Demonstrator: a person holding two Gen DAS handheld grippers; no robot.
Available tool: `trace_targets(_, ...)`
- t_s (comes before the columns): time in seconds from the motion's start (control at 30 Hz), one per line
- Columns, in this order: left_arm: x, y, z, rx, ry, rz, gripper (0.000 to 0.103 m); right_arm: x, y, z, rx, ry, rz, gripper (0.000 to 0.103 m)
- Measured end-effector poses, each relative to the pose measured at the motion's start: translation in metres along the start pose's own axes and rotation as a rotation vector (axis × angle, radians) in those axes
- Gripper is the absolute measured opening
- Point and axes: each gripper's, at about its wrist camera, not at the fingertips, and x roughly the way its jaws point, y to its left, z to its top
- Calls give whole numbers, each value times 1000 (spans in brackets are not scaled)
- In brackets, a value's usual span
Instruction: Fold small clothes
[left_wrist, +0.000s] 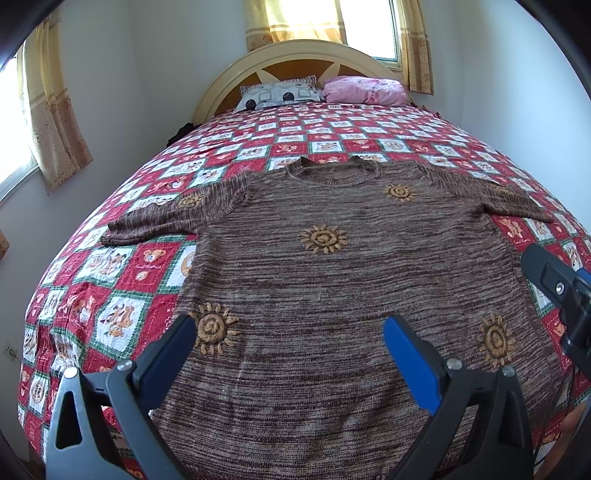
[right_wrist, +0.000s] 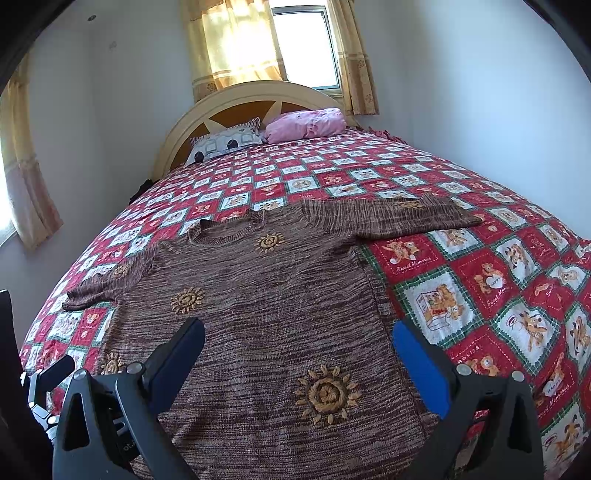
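Note:
A brown knitted short-sleeved sweater (left_wrist: 332, 280) with orange sun motifs lies flat and face up on the bed, neck toward the headboard, both sleeves spread out. My left gripper (left_wrist: 290, 332) hovers open over its lower left part, nothing between the fingers. My right gripper (right_wrist: 299, 339) hovers open over the sweater (right_wrist: 273, 306) near its lower right side, also holding nothing. The right gripper's body (left_wrist: 561, 291) shows at the right edge of the left wrist view. Part of the left gripper (right_wrist: 48, 380) appears at the lower left of the right wrist view.
The bed is covered by a red, white and green patchwork quilt (right_wrist: 480, 280). A patterned pillow (left_wrist: 277, 94) and a pink pillow (left_wrist: 364, 90) lean against the arched headboard (left_wrist: 295, 55). Curtained windows and white walls surround the bed.

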Motion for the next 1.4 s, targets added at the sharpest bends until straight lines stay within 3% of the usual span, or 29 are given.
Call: trace_targets(1.4, 5, 5, -1, 2, 17, -10, 103, 4, -3, -2, 10, 22, -7, 102)
